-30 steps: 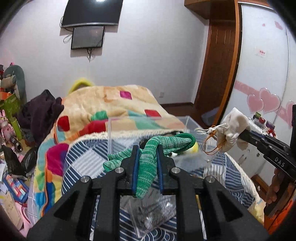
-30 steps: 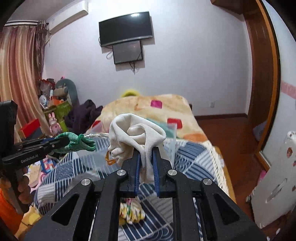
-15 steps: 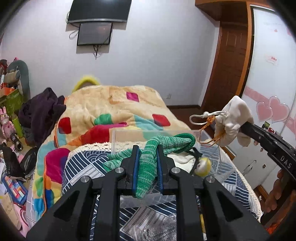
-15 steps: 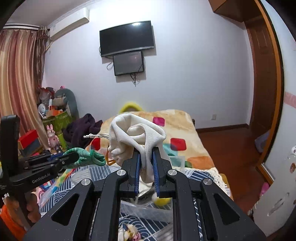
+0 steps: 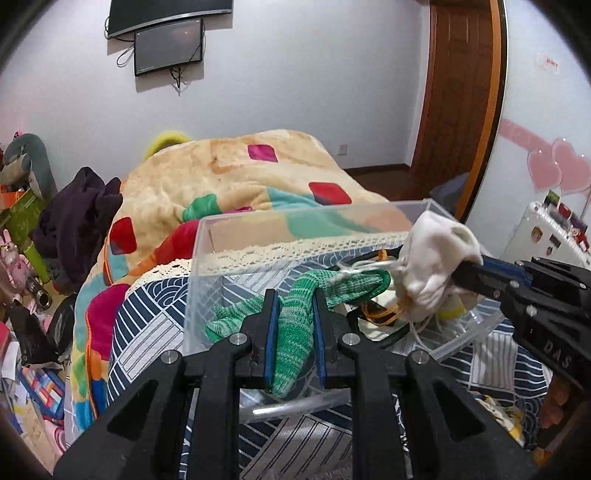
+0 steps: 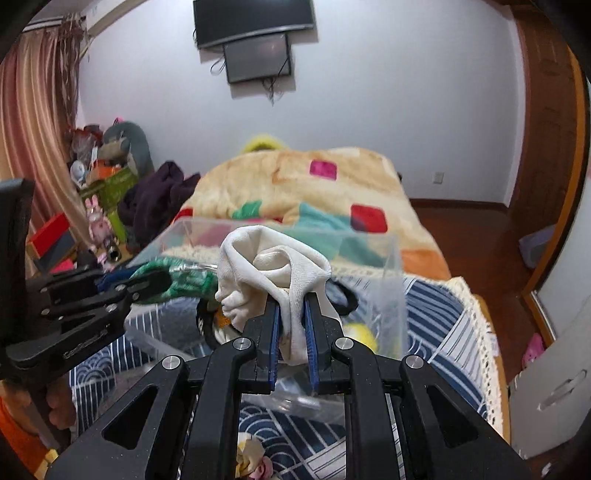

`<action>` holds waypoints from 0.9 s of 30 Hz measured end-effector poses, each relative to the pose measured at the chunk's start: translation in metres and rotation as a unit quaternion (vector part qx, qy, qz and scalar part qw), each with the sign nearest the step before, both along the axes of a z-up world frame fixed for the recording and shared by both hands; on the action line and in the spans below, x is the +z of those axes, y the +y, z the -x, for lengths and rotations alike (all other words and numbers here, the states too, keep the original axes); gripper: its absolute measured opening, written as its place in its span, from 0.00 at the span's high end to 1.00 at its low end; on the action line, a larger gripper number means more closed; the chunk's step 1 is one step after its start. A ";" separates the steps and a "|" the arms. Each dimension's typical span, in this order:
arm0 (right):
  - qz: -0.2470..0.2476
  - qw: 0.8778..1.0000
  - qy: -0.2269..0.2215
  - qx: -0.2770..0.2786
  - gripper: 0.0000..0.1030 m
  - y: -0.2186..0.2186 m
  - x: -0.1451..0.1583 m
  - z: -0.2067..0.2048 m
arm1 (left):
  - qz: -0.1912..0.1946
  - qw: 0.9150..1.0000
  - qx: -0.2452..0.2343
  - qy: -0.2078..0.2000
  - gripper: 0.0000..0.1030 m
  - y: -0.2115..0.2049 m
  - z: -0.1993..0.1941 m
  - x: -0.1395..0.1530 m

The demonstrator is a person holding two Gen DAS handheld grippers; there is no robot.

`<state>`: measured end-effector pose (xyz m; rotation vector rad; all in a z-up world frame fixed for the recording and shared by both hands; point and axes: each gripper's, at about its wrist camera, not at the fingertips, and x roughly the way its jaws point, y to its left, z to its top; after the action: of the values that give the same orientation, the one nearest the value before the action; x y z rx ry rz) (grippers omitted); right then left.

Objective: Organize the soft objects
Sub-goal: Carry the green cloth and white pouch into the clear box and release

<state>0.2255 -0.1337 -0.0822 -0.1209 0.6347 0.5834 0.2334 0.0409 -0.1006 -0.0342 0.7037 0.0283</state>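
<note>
A pale lilac-white wall (image 5: 295, 74) fills the upper part of both views, with a dark flat television (image 6: 255, 18) and a smaller black screen (image 6: 258, 59) mounted below it at the top centre, a brown wooden door (image 5: 461, 92) at the upper right and striped pink curtains (image 6: 33, 122) at the far left of the right wrist view. Below the wall lies a bed under a beige plush blanket with coloured squares (image 5: 229, 177), and nearer the cameras a navy and white patterned bedspread with a lace edge (image 6: 443, 321). A dark purple heap of clothing (image 5: 74, 221) sits at the blanket's left side, beside toys and boxes. On the bedspread stands a clear plastic storage box (image 5: 207, 236). Over it, the left gripper (image 5: 294, 321) has its blue-padded jaws clamped on a green knitted glove (image 5: 295, 332) that drapes into the box. The right gripper (image 6: 291, 328) pinches a cream drawstring cloth pouch (image 6: 266, 273) just above the box's right side, its white and orange cords (image 5: 380, 258) touching the glove.
</note>
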 end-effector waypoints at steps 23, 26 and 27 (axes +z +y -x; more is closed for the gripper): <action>0.023 1.000 0.005 0.020 0.63 -0.009 0.006 0.014 | 0.056 0.998 -0.014 0.000 0.51 0.007 0.033 0.008; 0.008 1.000 -0.010 0.014 0.54 -0.018 0.015 0.021 | 0.060 0.998 -0.015 -0.013 0.44 0.007 0.044 0.017; 0.003 1.000 -0.015 0.012 0.49 -0.020 0.017 0.023 | 0.059 0.998 -0.014 -0.019 0.42 0.007 0.048 0.019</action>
<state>0.2020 -0.1534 -0.0651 -0.1424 0.6070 0.6015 0.1851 0.0479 -0.0814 -0.1373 0.6678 -0.0408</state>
